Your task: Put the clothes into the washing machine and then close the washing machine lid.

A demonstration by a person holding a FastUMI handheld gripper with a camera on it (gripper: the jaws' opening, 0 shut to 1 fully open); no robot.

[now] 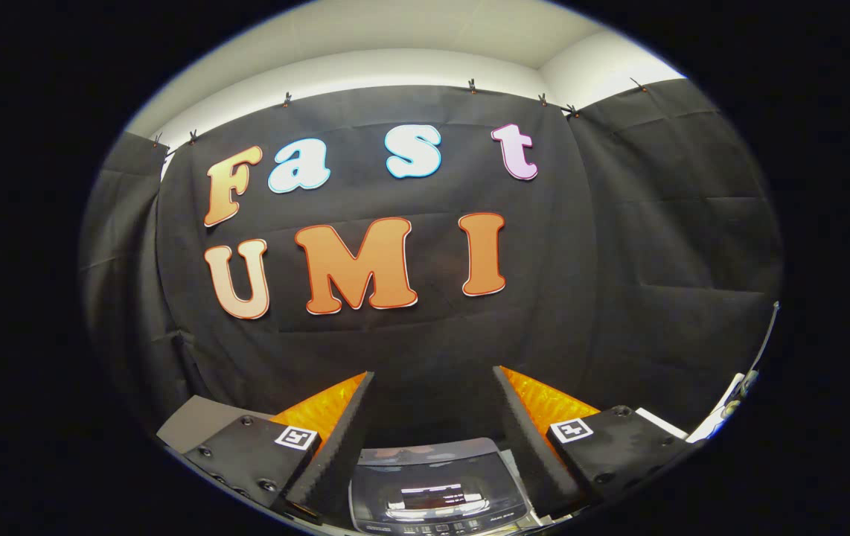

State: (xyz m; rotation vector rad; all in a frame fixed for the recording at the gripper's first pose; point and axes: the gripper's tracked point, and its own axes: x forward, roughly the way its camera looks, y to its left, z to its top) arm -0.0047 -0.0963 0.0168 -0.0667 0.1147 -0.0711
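My gripper (434, 376) is open, with nothing between its fingers, and is held high, facing the booth's black cloth wall. Below and between the fingers lies the washing machine (436, 495), seen from above. Its dark glossy lid (432, 487) is down flat over the tub and reflects ceiling light. A strip of the control panel runs along the near side of the lid. No clothes are in sight.
A grey flat surface (198, 420) lies beside the left finger. White objects and a cable (730, 406) sit off beyond the right finger. The black cloth wall (618, 260) stands close behind the machine.
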